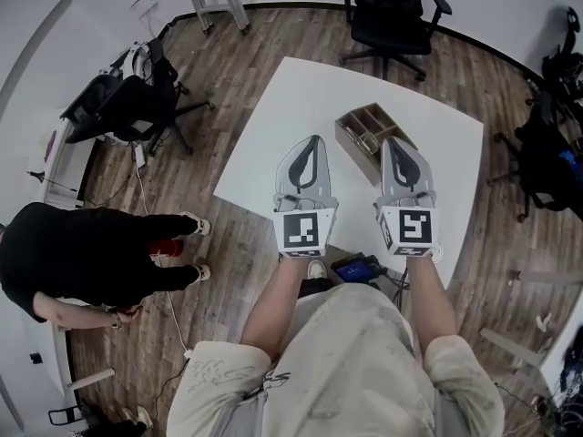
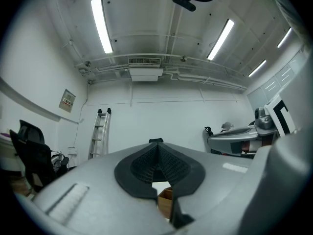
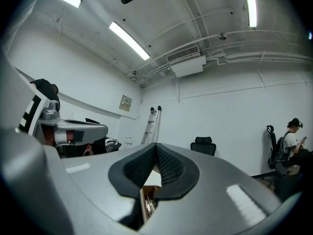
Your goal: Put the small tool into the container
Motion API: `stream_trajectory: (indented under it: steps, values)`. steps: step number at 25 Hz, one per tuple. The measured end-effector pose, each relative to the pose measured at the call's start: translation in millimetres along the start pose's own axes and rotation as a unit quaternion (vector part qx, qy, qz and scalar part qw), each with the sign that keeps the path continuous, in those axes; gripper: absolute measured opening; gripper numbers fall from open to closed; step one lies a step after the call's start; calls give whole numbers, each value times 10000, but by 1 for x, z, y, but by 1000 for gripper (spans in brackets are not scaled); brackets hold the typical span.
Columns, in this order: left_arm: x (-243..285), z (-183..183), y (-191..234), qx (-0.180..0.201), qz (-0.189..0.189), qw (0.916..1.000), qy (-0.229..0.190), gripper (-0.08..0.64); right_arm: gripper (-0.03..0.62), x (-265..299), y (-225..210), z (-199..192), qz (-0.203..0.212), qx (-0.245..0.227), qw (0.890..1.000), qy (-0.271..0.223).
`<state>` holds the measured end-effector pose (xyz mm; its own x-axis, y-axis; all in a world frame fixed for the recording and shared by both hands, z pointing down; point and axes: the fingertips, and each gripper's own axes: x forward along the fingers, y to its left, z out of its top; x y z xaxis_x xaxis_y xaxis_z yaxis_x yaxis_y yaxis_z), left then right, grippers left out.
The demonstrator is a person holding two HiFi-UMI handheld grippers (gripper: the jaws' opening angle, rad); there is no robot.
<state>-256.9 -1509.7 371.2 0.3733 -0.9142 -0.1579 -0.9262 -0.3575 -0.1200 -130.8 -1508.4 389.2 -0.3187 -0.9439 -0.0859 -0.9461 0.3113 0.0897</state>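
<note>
Your white table [image 1: 273, 126] fills the upper middle of the head view, turned so 1 corner points to the top of the frame and another to the right. Its top is plain and flat. Only 1 thing can be seen lying on it: a wooden container [image 1: 353, 156], open at the top and split by partitions, right of the table's centre. The table stands on a wood plank floor [image 1: 246, 244].
</note>
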Motion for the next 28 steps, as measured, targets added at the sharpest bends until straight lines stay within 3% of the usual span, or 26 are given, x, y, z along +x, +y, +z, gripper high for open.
stream_trajectory:
  steps: [22,28]
  values:
    - [-4,3,-5,12,-55,10000,31,6,6,-2,-2,-3,12,177,9997,139]
    - [3,-13,-8,30,-85,9999,59,6,6,3,-7,-17,1,140,9998,147]
